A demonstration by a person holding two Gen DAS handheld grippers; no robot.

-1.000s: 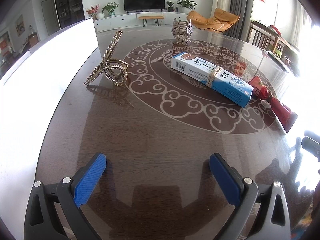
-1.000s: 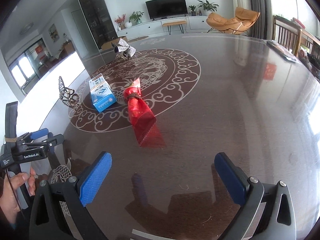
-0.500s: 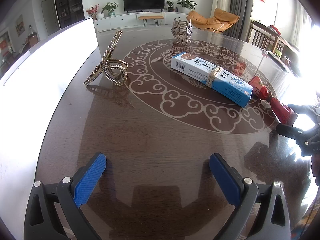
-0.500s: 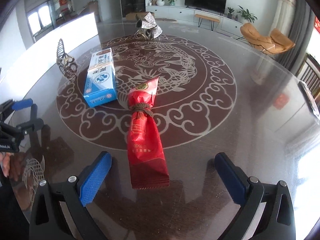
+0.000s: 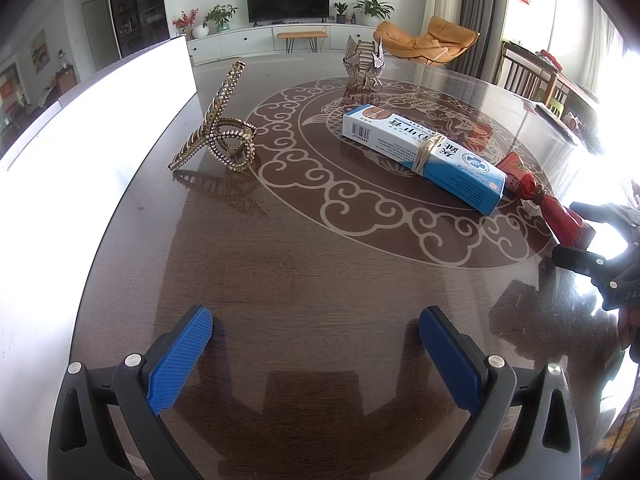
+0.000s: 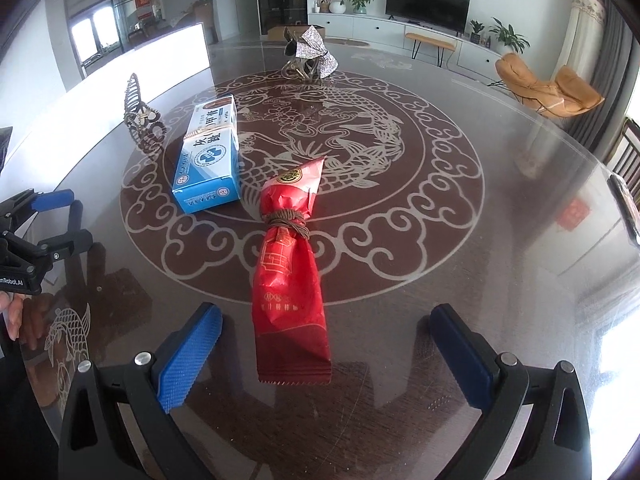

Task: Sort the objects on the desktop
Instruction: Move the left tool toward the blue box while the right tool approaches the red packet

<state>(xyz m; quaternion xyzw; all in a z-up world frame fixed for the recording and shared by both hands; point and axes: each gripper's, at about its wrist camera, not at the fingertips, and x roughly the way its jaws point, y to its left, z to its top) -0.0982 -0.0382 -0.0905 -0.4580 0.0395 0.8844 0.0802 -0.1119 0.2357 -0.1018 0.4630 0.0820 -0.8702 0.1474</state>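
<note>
Right gripper (image 6: 326,354), jaws wide, straddles red packet (image 6: 290,280) end-on, prob. lined up to grab. Left gripper (image 5: 316,354) wide, empty, w/ nothing between fingers.

The blue-and-white box (image 6: 209,159), ahead-left of the right gripper (image 6: 325,350), bears large Chinese characters reading about "灰趾甲" and a barcode on its end in the left wrist view; the left gripper (image 6: 52,220), far left, has a label ending "nRobot.AI"; the red packet's (image 6: 289,276) gold print is illegible.
</note>
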